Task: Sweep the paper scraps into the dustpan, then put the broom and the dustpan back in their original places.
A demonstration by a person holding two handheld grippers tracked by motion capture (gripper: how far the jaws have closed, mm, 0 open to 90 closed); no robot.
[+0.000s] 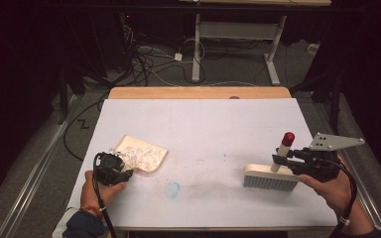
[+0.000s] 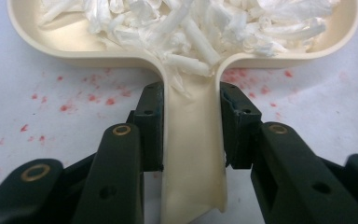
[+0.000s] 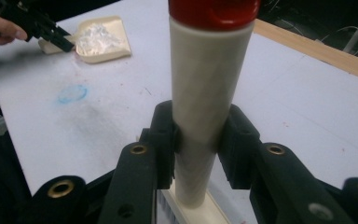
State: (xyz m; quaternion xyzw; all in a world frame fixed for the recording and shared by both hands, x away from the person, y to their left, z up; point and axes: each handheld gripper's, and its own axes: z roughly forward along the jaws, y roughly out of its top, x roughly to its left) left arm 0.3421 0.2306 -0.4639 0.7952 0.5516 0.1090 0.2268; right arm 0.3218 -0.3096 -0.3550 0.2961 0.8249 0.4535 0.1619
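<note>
On the white table (image 1: 203, 124), the left gripper (image 1: 124, 171) pinches the handle of the cream dustpan (image 1: 151, 148), its pads pressed against both sides of the handle; the pan lies at about 8 o'clock, heaped with white paper scraps (image 2: 191, 23). The right gripper (image 1: 279, 159) clamps the cream, red-capped handle of the brush (image 1: 270, 177), standing bristles-down at about 4 o'clock, well apart from the dustpan

High cam overhead, gripper cams close
</note>
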